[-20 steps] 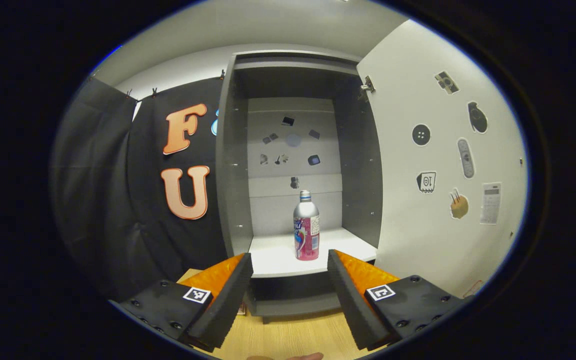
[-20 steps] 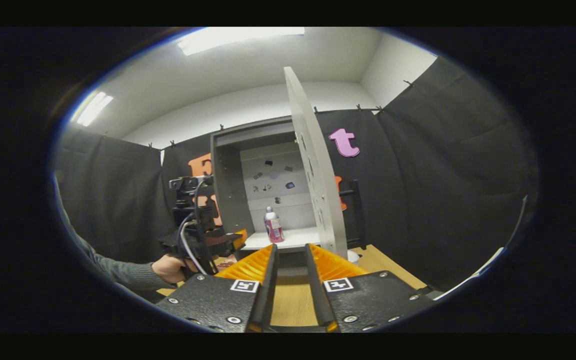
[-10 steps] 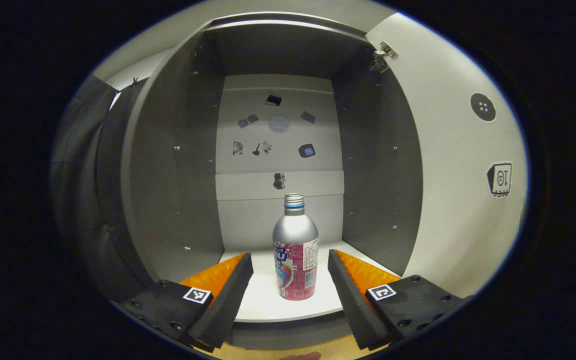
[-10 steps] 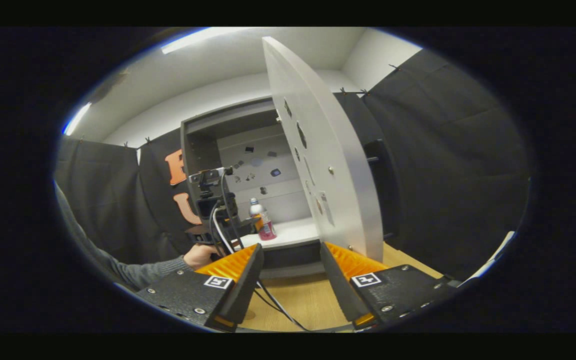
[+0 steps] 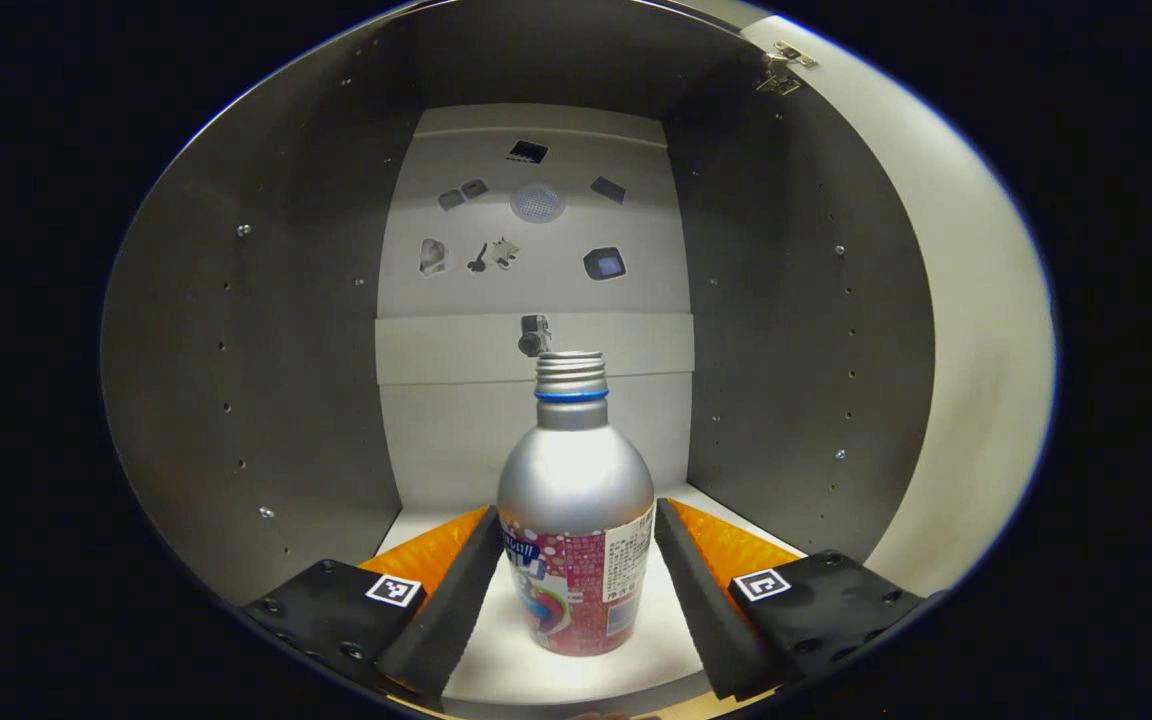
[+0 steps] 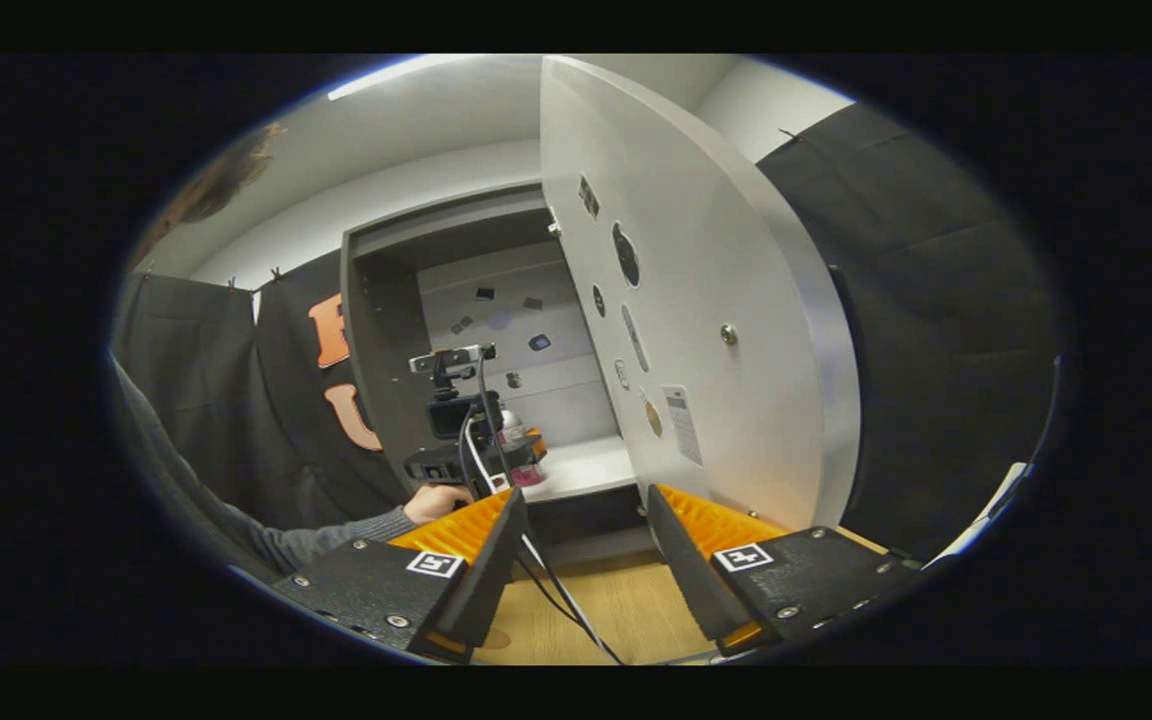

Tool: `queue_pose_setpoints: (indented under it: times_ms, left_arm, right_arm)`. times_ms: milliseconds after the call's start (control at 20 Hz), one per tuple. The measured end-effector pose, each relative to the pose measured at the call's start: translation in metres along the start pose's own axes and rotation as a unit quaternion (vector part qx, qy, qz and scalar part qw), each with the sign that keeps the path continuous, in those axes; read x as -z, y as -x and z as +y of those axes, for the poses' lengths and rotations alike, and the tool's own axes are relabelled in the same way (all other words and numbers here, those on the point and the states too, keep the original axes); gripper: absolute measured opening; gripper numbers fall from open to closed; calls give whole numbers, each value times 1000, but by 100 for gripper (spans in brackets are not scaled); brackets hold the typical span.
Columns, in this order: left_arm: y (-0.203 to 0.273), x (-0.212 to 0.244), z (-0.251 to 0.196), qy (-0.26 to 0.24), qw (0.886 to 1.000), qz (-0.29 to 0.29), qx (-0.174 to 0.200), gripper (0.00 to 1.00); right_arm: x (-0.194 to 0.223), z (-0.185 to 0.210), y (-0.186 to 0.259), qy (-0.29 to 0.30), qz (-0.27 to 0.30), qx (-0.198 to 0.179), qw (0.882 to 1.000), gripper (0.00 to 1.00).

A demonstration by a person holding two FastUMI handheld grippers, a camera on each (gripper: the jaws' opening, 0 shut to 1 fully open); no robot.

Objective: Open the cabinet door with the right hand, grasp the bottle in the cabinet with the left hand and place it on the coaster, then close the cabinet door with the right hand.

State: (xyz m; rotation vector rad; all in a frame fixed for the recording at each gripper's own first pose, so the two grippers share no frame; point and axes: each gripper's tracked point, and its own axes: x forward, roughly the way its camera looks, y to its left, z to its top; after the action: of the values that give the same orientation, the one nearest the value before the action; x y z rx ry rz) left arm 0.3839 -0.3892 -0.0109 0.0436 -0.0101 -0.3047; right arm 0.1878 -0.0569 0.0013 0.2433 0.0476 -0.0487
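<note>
A silver bottle (image 5: 576, 520) with a pink label stands upright on the white shelf (image 5: 526, 665) inside the grey cabinet (image 5: 266, 380). My left gripper (image 5: 576, 512) is open, and its two fingers flank the bottle's lower body closely. In the right gripper view the left gripper (image 6: 471, 445) reaches into the cabinet, held by a hand (image 6: 436, 497), and hides most of the bottle (image 6: 512, 428). The cabinet door (image 6: 726, 330) stands wide open. My right gripper (image 6: 585, 494) is open with nothing in it, in front of the door's lower edge and above the table.
The cabinet's side walls (image 5: 786, 350) close in on both sides of the left gripper. Small stickers dot the back panel (image 5: 536, 260) and the door's inner face (image 6: 626, 255). A cable (image 6: 556, 590) trails across the wooden table (image 6: 616, 610). A grey sleeve (image 6: 266, 540) enters from the left.
My left gripper has moved forward into the cabinet until the bottle stands between its fingers. The right gripper opened wider a second ago and has shifted closer to the open door.
</note>
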Motion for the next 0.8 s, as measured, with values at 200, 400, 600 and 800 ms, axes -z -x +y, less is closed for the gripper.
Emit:
queue_pose_setpoints:
  times_ms: [200,400,600,800]
  left_arm:
    - [23,-13,2,-3,1000,-16,-3,84]
    - [74,-27,6,-6,999,-36,-7,84]
    - [144,-18,21,-21,999,-39,-25,85]
    - [212,26,40,-32,998,-18,-48,84]
  right_arm:
    - [3,2,2,-10,5,2,1000,76]
    - [12,5,16,-17,15,-4,1000,77]
    - [23,10,34,-26,32,-21,999,76]
    - [35,12,54,-40,53,-34,997,76]
